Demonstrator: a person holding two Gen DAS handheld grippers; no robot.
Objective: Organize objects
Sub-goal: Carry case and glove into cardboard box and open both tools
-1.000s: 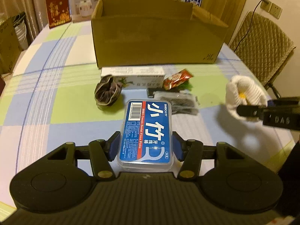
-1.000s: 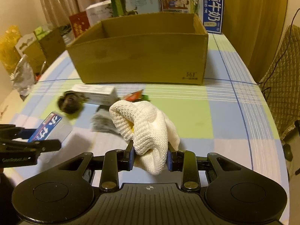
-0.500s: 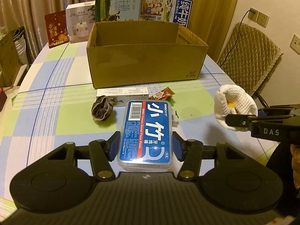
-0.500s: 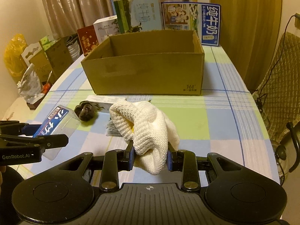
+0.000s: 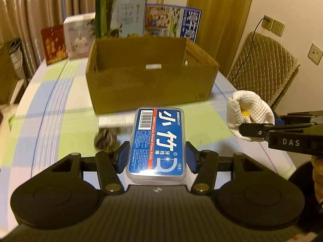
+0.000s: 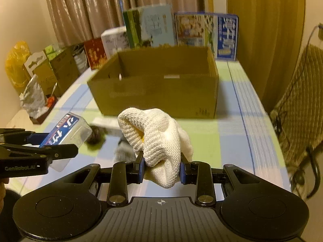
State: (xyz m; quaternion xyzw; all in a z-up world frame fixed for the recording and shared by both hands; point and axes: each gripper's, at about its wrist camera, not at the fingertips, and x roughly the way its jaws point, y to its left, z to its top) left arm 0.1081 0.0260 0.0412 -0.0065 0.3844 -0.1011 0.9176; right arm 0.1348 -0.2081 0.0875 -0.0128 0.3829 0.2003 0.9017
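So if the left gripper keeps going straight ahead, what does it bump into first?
Probably the cardboard box. The left gripper, shut on the floss pick case, points at the box's front wall or just over its rim; depth is hard to judge.

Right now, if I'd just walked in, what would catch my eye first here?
Probably the blue floss pick box clamped in the left tool, and the white knitted cloth bundle squeezed in the right tool. Both are held above the checked tablecloth, facing a big open cardboard box farther back on the table.
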